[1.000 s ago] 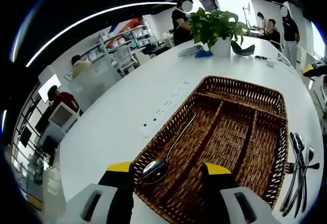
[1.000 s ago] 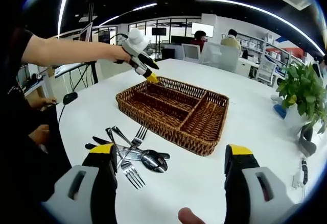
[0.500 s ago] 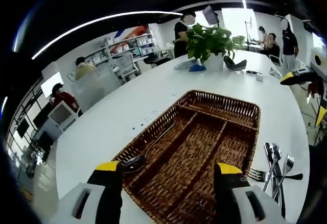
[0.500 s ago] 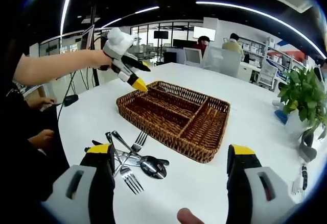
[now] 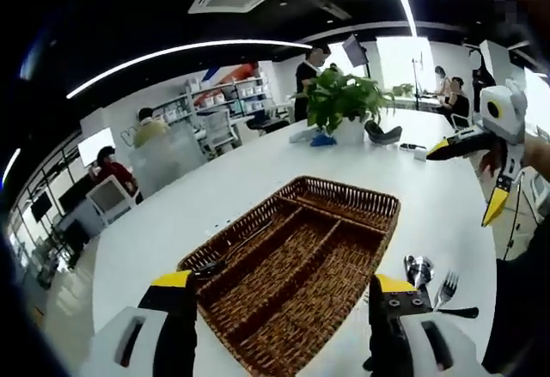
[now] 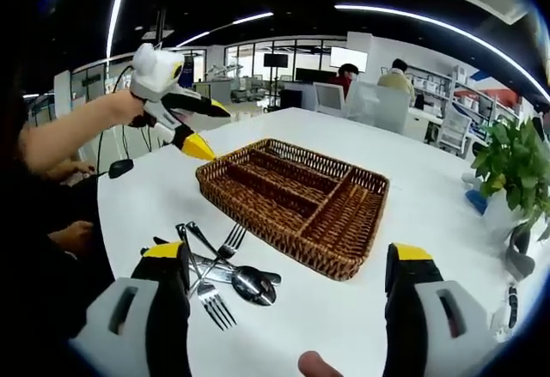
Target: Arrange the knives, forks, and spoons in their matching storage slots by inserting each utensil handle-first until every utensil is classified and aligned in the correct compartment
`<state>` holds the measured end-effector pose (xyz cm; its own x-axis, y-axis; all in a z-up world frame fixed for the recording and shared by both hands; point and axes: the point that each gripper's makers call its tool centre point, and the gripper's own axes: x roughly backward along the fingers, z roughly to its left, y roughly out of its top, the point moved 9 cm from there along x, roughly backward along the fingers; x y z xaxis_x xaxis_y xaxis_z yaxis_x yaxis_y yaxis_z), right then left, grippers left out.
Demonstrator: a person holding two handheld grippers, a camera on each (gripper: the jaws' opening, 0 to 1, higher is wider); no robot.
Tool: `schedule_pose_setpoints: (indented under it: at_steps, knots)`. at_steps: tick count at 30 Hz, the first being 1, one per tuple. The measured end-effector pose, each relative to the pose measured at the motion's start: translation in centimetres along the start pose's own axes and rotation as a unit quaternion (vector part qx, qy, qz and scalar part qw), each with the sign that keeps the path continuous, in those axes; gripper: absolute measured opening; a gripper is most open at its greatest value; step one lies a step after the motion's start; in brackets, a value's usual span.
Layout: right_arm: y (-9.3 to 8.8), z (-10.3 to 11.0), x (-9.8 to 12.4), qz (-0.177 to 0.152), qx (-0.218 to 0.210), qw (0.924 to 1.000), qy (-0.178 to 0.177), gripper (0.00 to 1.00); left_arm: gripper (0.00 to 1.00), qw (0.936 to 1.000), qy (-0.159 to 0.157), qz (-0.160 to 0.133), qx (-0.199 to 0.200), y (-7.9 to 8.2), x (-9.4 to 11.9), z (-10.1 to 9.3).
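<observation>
1. The left gripper (image 5: 279, 295) hangs above the near end of the wicker tray (image 5: 344, 261), its yellow-tipped jaws spread wide with nothing between them.
2. In the right gripper view the left gripper (image 6: 193, 128) sits at about 10 o'clock, held by a hand (image 6: 129, 109) above the counter (image 6: 412, 179), just beside the tray's far-left corner, jaws parted.
3. The right gripper (image 6: 288, 261) has its jaws wide apart and holds nothing; it is raised over the counter on the near side of the tray.
4. In the left gripper view the right gripper (image 5: 481, 167) shows at about 3 o'clock, in the air, well apart from the tray, jaws apart.
5. The tray (image 6: 296, 192) is brown, with three long slots and one cross slot at one end.
6. One spoon (image 5: 236, 248) lies in the outermost long slot, at about 9 o'clock in the left gripper view, bowl toward the camera.
7. A loose pile of cutlery (image 6: 215, 265) lies on the counter just beside the tray, at about 7 o'clock in the right gripper view: forks, a spoon and dark-handled pieces crossing one another.
8. A potted plant (image 5: 339, 102) stands on the counter beyond the tray at 12 o'clock in the left gripper view.
</observation>
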<state>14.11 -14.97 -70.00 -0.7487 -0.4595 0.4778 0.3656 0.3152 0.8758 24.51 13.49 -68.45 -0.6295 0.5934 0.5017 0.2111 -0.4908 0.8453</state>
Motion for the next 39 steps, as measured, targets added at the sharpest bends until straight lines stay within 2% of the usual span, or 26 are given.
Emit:
schedule_pose_setpoints:
  at_steps: [5,10,16,20,23,27,36,39]
  knots:
    - [0.1,-0.1,0.1,-0.009,0.001,1.0000,0.004,0.98,0.95,0.9997,-0.003,-0.012,0.021,-0.8,1.4,-2.0]
    - [0.1,-0.2,0.1,-0.011,0.011,0.9999,0.007,0.99,1.00,0.9995,0.001,-0.012,0.029,-1.4,2.4,-3.0]
    - [0.3,-0.2,0.2,-0.017,0.025,0.9995,0.004,0.99,1.00,0.9978,0.006,-0.025,0.061,-2.1,3.9,-4.7]
    - [0.3,-0.3,0.4,-0.018,0.020,0.9996,0.007,0.99,1.00,0.9971,-0.005,-0.035,0.068,-2.2,4.9,-5.7]
    - [0.3,-0.3,0.6,-0.022,0.019,0.9996,0.005,0.99,1.00,0.9956,-0.017,-0.040,0.083,-2.3,5.5,-5.8]
    - [0.4,-0.2,0.8,-0.028,-0.001,0.9996,0.007,0.99,1.00,0.9940,-0.010,-0.054,0.095,-2.4,6.0,-5.9]
    - [0.3,0.2,0.8,-0.023,0.002,0.9997,0.012,0.99,1.00,0.9916,-0.007,-0.045,0.121,-3.3,5.8,-6.2]
    - [0.3,0.4,0.8,-0.022,0.002,0.9996,0.014,0.99,1.00,0.9922,0.002,-0.020,0.123,-4.0,5.4,-6.1]
